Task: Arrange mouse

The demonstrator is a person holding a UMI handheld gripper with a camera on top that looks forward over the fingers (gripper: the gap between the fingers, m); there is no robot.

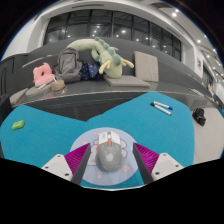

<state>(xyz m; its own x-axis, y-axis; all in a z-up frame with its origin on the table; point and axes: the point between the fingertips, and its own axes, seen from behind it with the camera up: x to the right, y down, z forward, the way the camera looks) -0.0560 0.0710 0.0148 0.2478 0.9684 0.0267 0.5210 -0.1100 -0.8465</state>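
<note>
The grey computer mouse (108,155) lies between the two fingers of the hand-held gripper (108,160), resting on a round white mat (108,165) on the table (60,125). The hand-held gripper points forward and slightly down, its fingers spread wide, the magenta pads (76,155) standing off from the mouse with a gap at each side, so it grips nothing. The mouse is smooth and rounded, with a scroll wheel near its front, aligned along the fingers. Ahead of it the teal tabletop stretches bare up to its far edge. A blue-and-white marker (162,105) lies off to the right, a small green object (17,124) far to the left. Beyond the table a grey sofa (140,70) carries a green plush toy (105,57), a pink item (42,73) and a dark bag (68,65)
</note>
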